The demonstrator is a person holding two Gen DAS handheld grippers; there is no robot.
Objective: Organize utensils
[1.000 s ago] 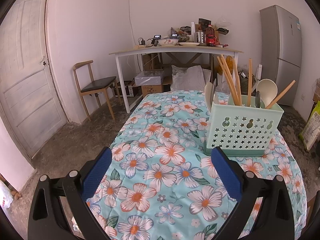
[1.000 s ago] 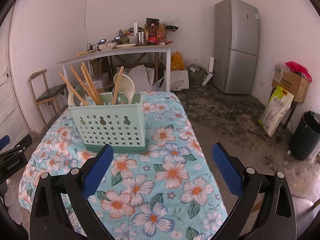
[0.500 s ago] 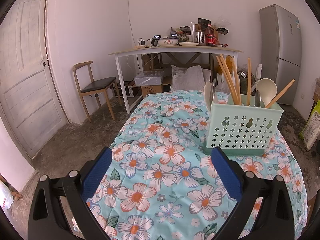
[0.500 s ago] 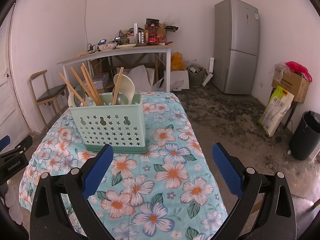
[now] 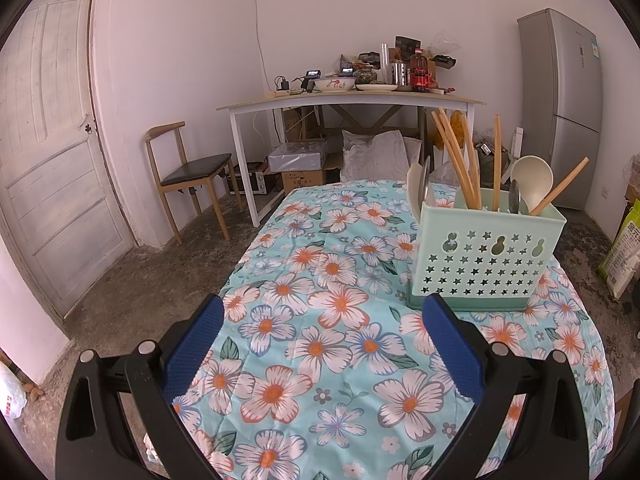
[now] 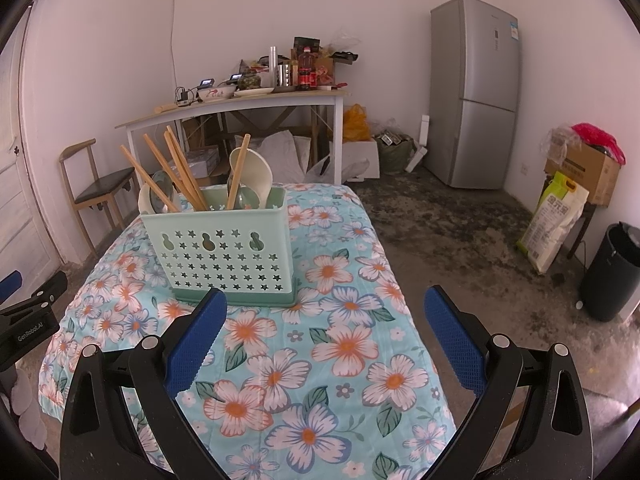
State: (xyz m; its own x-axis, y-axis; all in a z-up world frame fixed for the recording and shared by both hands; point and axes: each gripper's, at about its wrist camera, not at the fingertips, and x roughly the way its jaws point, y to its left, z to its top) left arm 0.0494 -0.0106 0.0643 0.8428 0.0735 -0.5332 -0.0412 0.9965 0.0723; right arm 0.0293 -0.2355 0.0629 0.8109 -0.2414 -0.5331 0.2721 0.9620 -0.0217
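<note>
Currently both grippers, left gripper [image 5: 322,354] and right gripper [image 6: 326,342], hovering wide open, gripping nothing. Pale green star-perforated plastic utensil caddy [image 6: 224,254] sitting left of centre; leaning wooden chopsticks [image 6: 176,174] risking snagging, tipping caddy.

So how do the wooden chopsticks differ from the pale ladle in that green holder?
The chopsticks are thin, straight tan sticks, while the ladle is cream with a broad round bowl. There are several chopsticks, leaning at different angles, but one such ladle, bowl up. The chopsticks rise higher than the ladle. Both stand in the green holder.
</note>
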